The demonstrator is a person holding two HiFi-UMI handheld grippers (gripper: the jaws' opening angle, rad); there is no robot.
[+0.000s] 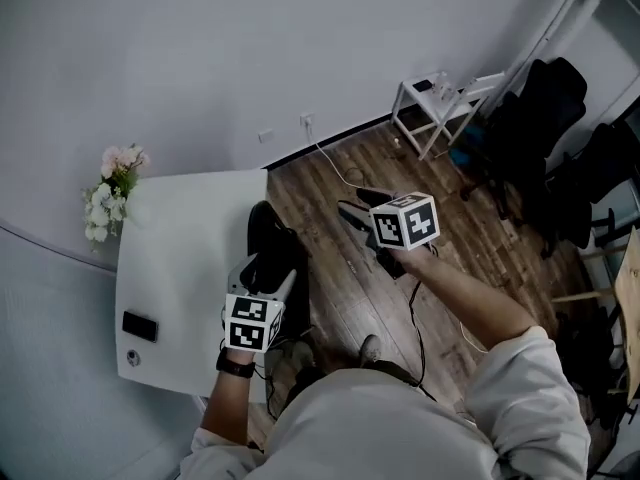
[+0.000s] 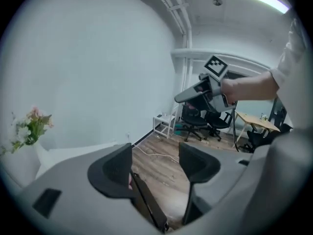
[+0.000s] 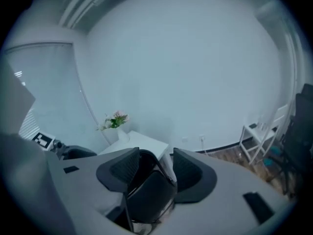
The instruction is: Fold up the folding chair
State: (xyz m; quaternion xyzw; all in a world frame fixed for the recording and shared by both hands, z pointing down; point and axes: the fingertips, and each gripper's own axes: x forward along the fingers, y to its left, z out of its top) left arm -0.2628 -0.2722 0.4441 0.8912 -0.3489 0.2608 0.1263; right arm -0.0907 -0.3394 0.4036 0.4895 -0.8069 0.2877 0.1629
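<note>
Sitting beside the folding chair (image 1: 274,251): white table (image 1: 188,268); flowers (image 1: 112,190).

A black folding chair (image 1: 272,240) stands just beside the white table's (image 1: 190,268) right edge with the left gripper (image 1: 268,273) over it, the right gripper (image 1: 357,205) farther right, flowers (image 1: 112,190) at the table's far-left corner.

1. The folding chair (image 1: 272,253) stands on the floor (image 1: 350,298), just right of the surface (image 1: 190,258).
2. Flowers (image 1: 112,190) are on its far left corner.
3. There's a small rack (image 1: 440,103) back by the wall, with office chairs (image 1: 545,118) to its right.
</note>
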